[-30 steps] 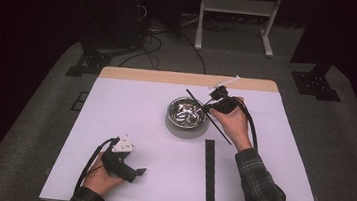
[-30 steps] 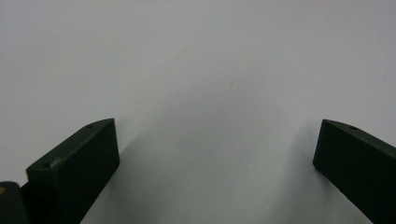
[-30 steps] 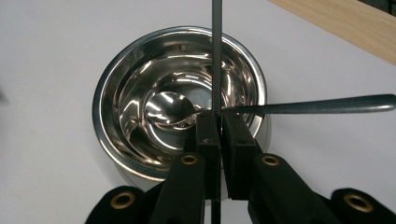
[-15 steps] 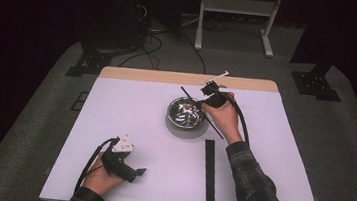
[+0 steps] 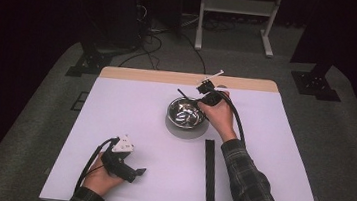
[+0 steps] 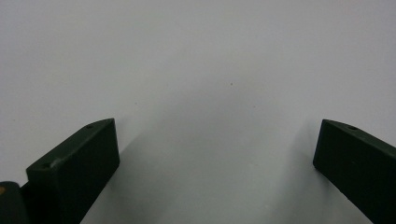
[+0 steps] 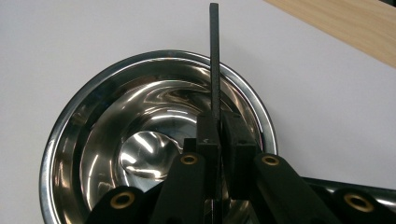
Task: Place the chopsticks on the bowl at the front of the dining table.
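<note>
Right gripper (image 7: 218, 140) pinching thin flat black strip (image 7: 214, 60), matte, straight, sticking out over shiny steel bowl (image 7: 93, 121). Left gripper (image 6: 219, 154) jaws spread wide, holding nothing, over white table (image 6: 196, 56).

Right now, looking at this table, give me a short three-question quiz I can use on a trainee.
1. True or false: the right gripper is shut on a thin black strip above the steel bowl.
2. How do the left gripper jaws stand? A) wide apart over bare white tabletop B) closed on a strip C) inside the bowl
3. In the high view, what lies flat on the table beside the person's right sleeve?

Key:
1. True.
2. A.
3. A second black strip, lying lengthwise near the front edge, apart from the bowl.
</note>
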